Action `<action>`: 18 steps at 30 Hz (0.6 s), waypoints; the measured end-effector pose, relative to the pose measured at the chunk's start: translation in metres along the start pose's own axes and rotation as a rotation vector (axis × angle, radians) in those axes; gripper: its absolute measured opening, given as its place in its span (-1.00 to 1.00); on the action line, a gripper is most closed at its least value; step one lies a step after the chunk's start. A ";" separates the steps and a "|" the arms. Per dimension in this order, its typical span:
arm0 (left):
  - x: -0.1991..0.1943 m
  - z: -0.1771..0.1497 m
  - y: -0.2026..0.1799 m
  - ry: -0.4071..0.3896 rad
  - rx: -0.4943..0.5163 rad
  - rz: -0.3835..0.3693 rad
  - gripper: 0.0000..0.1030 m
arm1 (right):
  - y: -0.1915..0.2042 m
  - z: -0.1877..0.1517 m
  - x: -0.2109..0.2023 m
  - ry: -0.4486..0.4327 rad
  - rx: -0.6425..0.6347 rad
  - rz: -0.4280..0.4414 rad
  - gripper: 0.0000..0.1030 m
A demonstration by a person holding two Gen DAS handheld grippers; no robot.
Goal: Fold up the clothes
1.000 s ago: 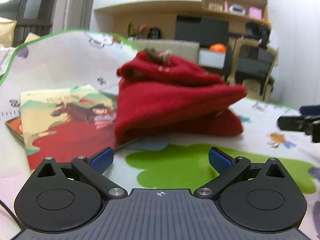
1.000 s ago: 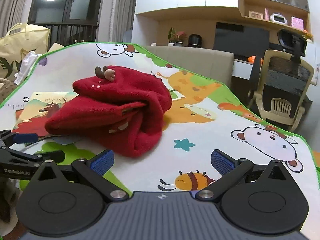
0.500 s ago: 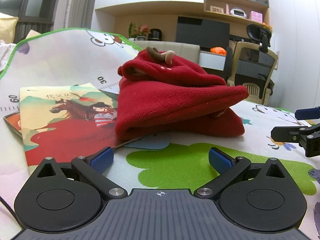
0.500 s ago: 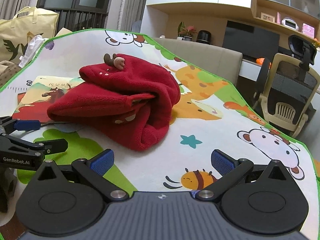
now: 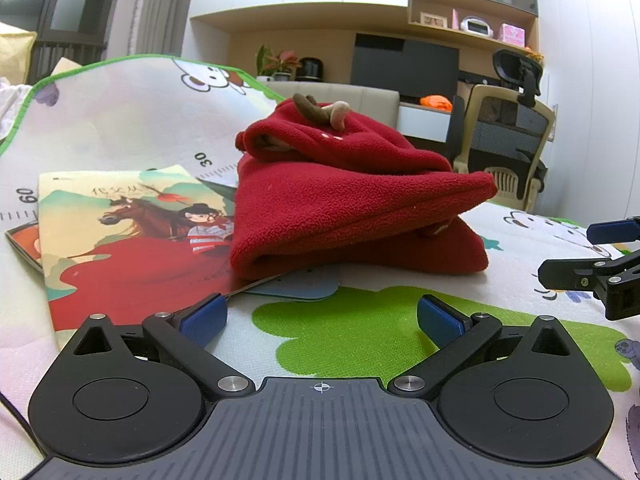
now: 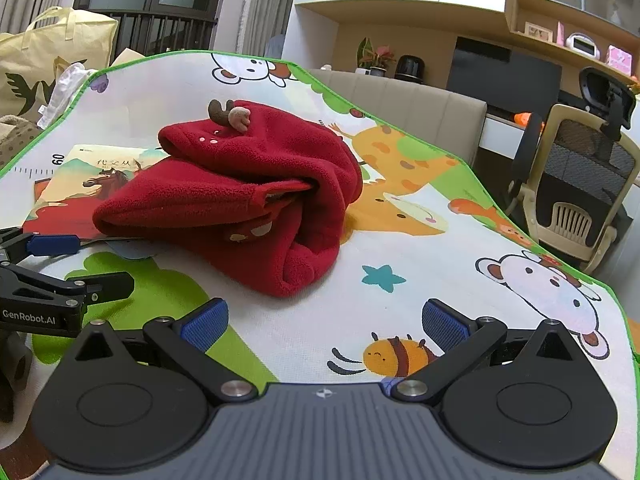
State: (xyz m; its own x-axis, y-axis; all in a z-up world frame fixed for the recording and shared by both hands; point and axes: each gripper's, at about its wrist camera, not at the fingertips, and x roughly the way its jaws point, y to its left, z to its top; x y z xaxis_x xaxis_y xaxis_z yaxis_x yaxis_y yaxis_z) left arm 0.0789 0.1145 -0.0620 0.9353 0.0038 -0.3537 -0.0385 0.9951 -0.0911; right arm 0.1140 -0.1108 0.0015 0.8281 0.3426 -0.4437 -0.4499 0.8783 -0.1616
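A red fleece garment (image 5: 352, 208) with small brown antlers on top lies folded in a bundle on the cartoon play mat (image 5: 360, 328); it also fills the middle of the right wrist view (image 6: 248, 204). My left gripper (image 5: 320, 316) stands open a short way in front of the bundle, nothing between its blue pads. My right gripper (image 6: 325, 322) is open too, over the mat near a bee print, apart from the garment. Each gripper shows at the edge of the other's view: the right gripper (image 5: 600, 256) and the left gripper (image 6: 60, 264).
A picture book (image 5: 120, 232) lies partly under the garment's left side, seen again as the book (image 6: 92, 184). A beige sofa back (image 6: 420, 108) and an office chair (image 6: 576, 184) stand beyond the mat. A yellow bag (image 6: 44, 60) sits far left.
Both grippers have drawn slightly back and tilted, so the garment sits a little farther off. The garment has not moved. Both stay open.
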 end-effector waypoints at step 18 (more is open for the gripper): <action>0.000 0.000 0.000 0.000 0.000 0.000 1.00 | 0.001 0.001 0.001 0.004 -0.004 0.003 1.00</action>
State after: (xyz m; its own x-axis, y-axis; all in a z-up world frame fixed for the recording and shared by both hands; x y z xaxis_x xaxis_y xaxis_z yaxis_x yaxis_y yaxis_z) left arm 0.0789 0.1142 -0.0618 0.9353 0.0038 -0.3538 -0.0385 0.9951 -0.0910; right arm 0.1145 -0.1098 0.0015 0.8256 0.3436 -0.4475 -0.4533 0.8762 -0.1636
